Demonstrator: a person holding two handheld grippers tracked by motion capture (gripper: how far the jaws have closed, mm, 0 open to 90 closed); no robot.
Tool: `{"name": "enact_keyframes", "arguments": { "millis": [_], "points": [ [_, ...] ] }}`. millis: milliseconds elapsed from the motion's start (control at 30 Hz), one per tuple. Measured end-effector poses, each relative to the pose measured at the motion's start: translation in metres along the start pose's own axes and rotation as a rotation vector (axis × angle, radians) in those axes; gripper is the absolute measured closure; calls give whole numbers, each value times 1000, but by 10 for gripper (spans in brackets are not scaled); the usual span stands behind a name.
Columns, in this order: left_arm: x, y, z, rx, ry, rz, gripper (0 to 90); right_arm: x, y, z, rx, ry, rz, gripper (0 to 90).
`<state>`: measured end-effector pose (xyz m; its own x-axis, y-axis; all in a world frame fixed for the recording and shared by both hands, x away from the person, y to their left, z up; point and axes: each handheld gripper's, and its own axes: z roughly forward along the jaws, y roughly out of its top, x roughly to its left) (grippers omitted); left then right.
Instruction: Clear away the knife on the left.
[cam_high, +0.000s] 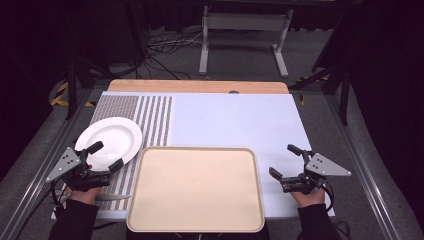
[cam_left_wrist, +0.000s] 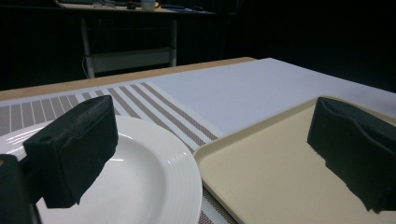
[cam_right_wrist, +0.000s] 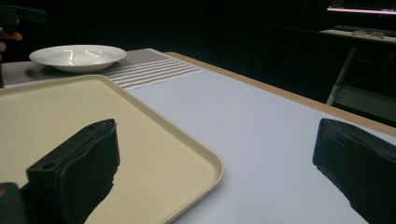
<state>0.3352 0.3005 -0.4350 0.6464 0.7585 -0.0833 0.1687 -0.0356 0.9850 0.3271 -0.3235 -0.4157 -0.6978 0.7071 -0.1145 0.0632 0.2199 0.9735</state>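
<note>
Writing: no brand, label or lettering can be read on any item.

Table (cam_high: 260, 87): wooden top, mostly covered by a pale mat (cam_high: 235, 122) with a brown striped band (cam_high: 150, 115) at its left end.

Tray (cam_high: 196, 189): beige, bare, rounded corners, at the near middle of the mat.

Plate (cam_high: 111, 139): white, deep-rimmed, bare, on the striped band, just beside the tray's far left corner.

Knife (cam_high: 112, 197): high view, a grey blade lying on the mat near the left hand; detail too small to tell.

Left gripper (cam_high: 102, 157): held by the left hand (cam_high: 82, 194), jaws spread wide, holding nothing. Its own view puts one jaw over the plate and the other over the tray.

Right gripper (cam_high: 286, 161): held by the right hand (cam_high: 310, 196), jaws spread wide, holding nothing, over bare mat right of the tray. Its own view puts the tray's edge between the jaws.

Floor, high view: cables (cam_high: 165, 50) and a grey stand (cam_high: 245, 37) beyond the table. Right gripper view adds a lit screen edge (cam_right_wrist: 362, 8) at top right.
</note>
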Motion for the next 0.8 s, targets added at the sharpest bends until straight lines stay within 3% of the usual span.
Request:
{"name": "enact_keyframes", "arguments": {
  "millis": [133, 300, 467, 600, 733, 800],
  "points": [
    [1, 0, 0, -1, -17, -10, 26, 0, 0, 0, -4, 2, 1, 12],
    [1, 2, -2, 19, 8, 2, 28, 1, -1, -1, -11, 3, -3, 10],
    [3, 8, -5, 59, -41, -32, 24, 0, -2, 0, -21, 2, 10, 1],
    [2, 13, -9, 68, -59, -5, 21, 1, -5, -1, -33, 2, 34, 1],
    [-1, 22, -14, 76, -98, 3, 41, 0, -6, 1, -3, 11, 49, 3],
    [-4, 27, -14, 108, -102, 40, 45, 1, -6, 2, 1, 10, 47, 6]
  ]
}}
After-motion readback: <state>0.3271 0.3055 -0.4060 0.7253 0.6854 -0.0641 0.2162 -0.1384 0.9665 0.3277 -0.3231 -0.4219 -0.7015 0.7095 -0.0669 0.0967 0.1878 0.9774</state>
